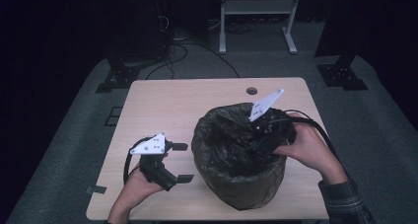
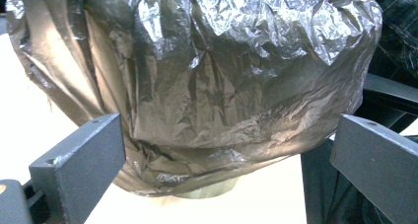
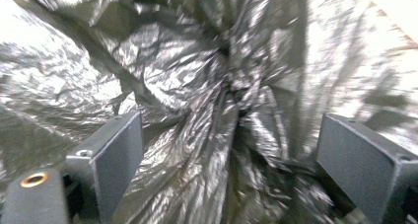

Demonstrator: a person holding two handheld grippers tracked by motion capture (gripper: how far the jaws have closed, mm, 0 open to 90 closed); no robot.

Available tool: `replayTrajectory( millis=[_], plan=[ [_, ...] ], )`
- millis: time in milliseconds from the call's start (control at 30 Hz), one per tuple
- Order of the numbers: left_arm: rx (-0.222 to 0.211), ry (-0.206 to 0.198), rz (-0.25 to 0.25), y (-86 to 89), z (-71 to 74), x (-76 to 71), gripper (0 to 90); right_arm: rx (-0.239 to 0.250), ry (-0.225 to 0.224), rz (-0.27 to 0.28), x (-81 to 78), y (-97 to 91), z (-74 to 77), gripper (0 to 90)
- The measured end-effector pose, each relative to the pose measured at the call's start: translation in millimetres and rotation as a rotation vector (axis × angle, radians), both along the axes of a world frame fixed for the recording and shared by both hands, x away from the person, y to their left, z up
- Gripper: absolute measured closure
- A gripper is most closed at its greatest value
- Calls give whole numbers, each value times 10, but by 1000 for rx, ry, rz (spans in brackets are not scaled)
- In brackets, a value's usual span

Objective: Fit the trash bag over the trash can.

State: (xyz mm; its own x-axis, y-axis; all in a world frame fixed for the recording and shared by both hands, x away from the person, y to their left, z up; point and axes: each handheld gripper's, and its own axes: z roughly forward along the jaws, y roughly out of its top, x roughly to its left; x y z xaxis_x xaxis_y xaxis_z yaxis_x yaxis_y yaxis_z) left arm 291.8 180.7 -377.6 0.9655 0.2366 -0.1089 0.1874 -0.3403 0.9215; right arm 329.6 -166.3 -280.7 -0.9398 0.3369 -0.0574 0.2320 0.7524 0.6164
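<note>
I'm reaching my right tongs (image 1: pixel 268 130), spread wide, into the bin liner (image 1: pixel 231 145) to push it down; my left tongs (image 1: pixel 181 162) are waiting spread on the counter (image 1: pixel 162 100).

My table (image 1: pixel 162 98) is pale wood with a round hole (image 1: pixel 252 91) near its far edge; the bag-lined bin (image 1: pixel 236 182) stands on its right half
</note>
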Motion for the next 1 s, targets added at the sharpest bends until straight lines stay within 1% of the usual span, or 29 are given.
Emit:
replayTrajectory(
  millis=[133,267,367,433,667,800,867,933,1000],
  plan=[
    [3,-5,8,44,13,-12,0,75,-23,-40,-24,-220,50,99],
    [3,-7,16,80,28,-23,0,130,-37,-75,-42,-440,51,99],
    [2,-6,22,112,31,-30,0,172,-46,-110,-74,-616,38,99],
    [3,-9,27,134,36,-35,0,209,-51,-132,-102,-737,25,99],
    [12,-23,47,229,79,-62,0,302,-65,-184,-194,-1116,-62,99],
    [16,-25,66,293,90,-81,0,338,-70,-208,-269,-1285,-114,100],
    [15,-21,78,325,89,-95,0,350,-71,-223,-310,-1358,-152,99],
    [20,-22,91,358,82,-109,0,362,-71,-232,-349,-1415,-207,100],
    [35,-25,103,390,75,-123,0,365,-84,-255,-393,-1465,-265,100]
  ],
)
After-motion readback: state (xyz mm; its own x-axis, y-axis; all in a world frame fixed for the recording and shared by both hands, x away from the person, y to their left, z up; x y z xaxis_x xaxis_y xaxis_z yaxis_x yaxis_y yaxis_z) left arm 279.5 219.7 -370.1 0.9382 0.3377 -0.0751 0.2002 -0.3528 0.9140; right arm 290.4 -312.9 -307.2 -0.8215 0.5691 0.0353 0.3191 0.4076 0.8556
